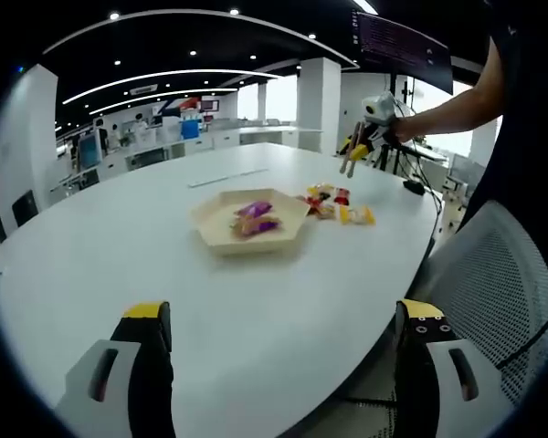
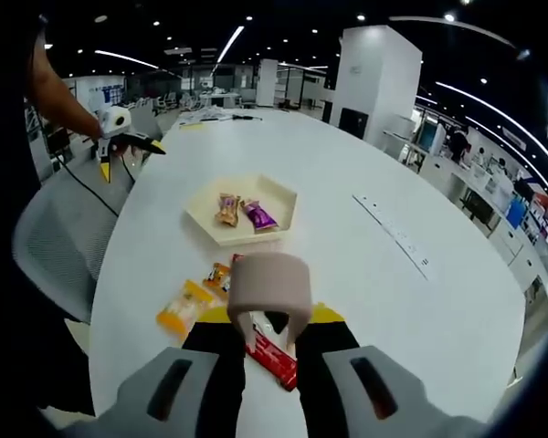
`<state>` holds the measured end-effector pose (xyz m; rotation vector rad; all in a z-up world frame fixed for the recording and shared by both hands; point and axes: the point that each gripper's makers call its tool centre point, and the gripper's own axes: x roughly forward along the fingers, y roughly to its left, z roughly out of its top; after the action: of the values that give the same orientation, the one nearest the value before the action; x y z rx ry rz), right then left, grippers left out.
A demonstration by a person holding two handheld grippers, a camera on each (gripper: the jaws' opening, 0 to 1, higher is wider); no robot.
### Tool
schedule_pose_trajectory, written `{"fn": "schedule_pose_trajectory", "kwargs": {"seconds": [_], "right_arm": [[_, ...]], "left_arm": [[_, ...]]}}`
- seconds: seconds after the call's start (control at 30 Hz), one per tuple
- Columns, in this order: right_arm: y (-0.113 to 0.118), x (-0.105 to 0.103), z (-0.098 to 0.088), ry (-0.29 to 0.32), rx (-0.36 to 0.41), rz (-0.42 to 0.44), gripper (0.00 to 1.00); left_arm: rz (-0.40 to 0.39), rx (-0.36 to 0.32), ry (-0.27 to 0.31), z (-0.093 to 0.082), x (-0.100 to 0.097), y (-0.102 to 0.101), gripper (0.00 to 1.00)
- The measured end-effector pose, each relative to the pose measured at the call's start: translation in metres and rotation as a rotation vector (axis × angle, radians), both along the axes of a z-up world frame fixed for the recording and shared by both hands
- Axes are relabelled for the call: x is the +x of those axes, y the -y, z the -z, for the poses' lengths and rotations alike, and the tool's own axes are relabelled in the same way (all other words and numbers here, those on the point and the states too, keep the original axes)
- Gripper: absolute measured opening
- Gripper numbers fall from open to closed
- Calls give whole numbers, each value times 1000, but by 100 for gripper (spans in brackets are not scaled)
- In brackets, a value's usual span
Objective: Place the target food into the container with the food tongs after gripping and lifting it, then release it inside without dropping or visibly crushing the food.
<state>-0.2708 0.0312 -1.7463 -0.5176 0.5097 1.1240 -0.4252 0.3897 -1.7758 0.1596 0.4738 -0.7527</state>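
So the right claw (image 2: 267,342) is clamped on the beige food tongs (image 2: 268,290), which hang right over the red snack pack (image 2: 276,358) on the white tabletop (image 2: 365,301). A yellow pack (image 2: 184,308) sits just beside it. The hexagon tray (image 2: 244,215) further off already has two snacks. The left claw (image 1: 283,365) is wide open, holding nothing, at the tabletop's near edge.

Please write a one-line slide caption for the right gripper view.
Right gripper holds beige food tongs above snack packets beside a hexagonal tray.
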Motion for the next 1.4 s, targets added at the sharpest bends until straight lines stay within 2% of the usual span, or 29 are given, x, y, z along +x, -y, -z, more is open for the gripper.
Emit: {"fn": "schedule_pose_trajectory", "kwargs": {"seconds": [0.17, 0.4, 0.5, 0.77, 0.9, 1.27, 1.4], "right_arm": [[4, -5, 14, -18, -53, -43, 19], [0, -5, 23, -12, -78, -64, 19], [0, -7, 32, -2, -123, -93, 19], [-9, -10, 40, -5, -132, -112, 20], [-13, -15, 47, 5, -165, -142, 20], [-21, -1, 45, -2, -110, -62, 19], [-25, -2, 44, -3, -100, -64, 20]], "left_arm": [[-9, -4, -2, 0, 2, -1, 99], [-12, -5, -10, 1, 2, -2, 99], [-17, -9, -12, 1, 2, -2, 99], [-20, -12, -18, 1, 2, -2, 99], [-22, -15, -20, 1, 3, -3, 99], [-24, -16, -24, 2, 2, -3, 98], [-24, -16, -24, 2, 2, -3, 98]]}}
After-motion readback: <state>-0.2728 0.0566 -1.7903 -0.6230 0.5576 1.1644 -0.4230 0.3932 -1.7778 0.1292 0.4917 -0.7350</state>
